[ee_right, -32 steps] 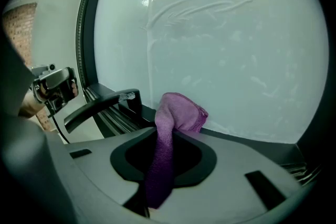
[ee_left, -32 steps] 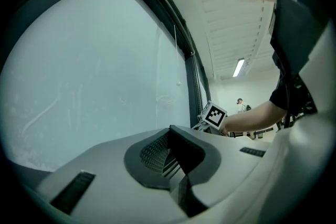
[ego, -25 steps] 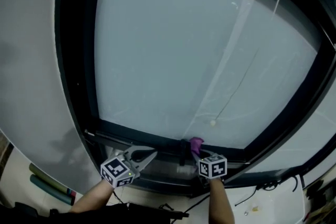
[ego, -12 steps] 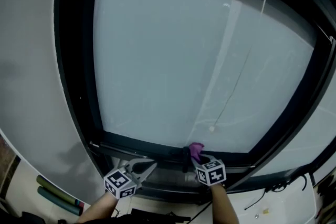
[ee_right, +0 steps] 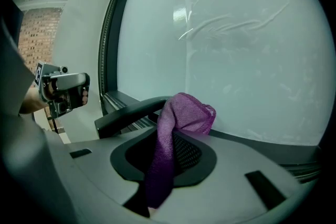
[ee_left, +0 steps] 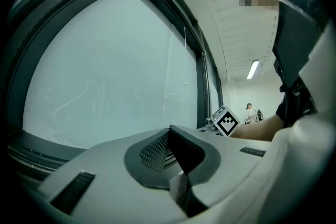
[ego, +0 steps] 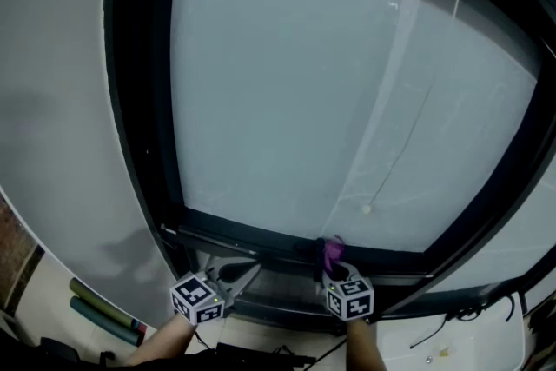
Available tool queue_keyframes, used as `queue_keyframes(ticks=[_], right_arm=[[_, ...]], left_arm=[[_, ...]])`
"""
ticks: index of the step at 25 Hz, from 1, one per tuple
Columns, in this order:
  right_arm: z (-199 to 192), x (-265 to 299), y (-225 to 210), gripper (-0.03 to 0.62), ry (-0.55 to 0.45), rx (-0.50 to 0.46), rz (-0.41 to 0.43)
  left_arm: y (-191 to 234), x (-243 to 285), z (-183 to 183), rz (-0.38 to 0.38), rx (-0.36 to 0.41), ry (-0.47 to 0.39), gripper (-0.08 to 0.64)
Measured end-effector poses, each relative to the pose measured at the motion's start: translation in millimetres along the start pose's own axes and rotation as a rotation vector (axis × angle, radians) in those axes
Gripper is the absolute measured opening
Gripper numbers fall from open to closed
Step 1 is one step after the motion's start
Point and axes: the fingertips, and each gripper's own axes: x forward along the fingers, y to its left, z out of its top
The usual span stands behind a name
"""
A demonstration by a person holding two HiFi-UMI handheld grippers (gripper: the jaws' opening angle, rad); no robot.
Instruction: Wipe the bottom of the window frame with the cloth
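At the bottom rail of the window frame (ego: 252, 236), the right hand-held gripper (ego: 331, 265) is clamped on a purple cloth (ee_right: 181, 113). The cloth is a soft, loosely woven fabric; it bunches into a rounded fold above the jaw tips and hangs in a strip down between the dark ribbed pads. It sits against the lower edge of the pale, frosted pane (ego: 330, 82). The left hand-held gripper (ee_left: 170, 131) has its smooth grey jaws brought together with nothing between them, and it hovers near the same dark metal rail, to the left of the cloth. Only the right gripper view shows a black curved handle (ee_right: 123, 114) beside the cloth and a brick wall (ee_right: 35, 34) at the far left. Only the left gripper view shows ceiling strip lights (ee_left: 253, 68). Both the right gripper view and the head view catch a small round bead (ego: 367, 208) hanging on a thin cord.
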Motion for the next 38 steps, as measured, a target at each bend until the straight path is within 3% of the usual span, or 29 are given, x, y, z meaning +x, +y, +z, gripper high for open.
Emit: queue_keyframes(ticks=[11,23,27,30,34,38], right_arm=[[-2,-2,20,0.077,-0.126,0.056,-0.062],[-7,9,53,0.075,-0.156,0.052,0.003],[-8,11,62,0.076,-0.197,0.136,-0.035],[-7,16,60,0.075,-0.232,0.133,-0.079],[-6,17,65,0.075,-0.217,0.145,-0.102],[-3,19,66,0.075,-0.202,0.15,-0.178]], left_arm=[[1,-7,5,0.024,-0.008,-0.008,0.002],[-7,-17,1,0.104,-0.009,0.012,0.002],[-11,-29,-6,0.158,-0.02,0.038,0.002],[-9,-30,-7,0.177,-0.01,0.031,0.002],[-7,-27,-11,0.166,-0.007,0.034,0.002],[3,-24,-5,0.092,0.01,0.025,0.002]])
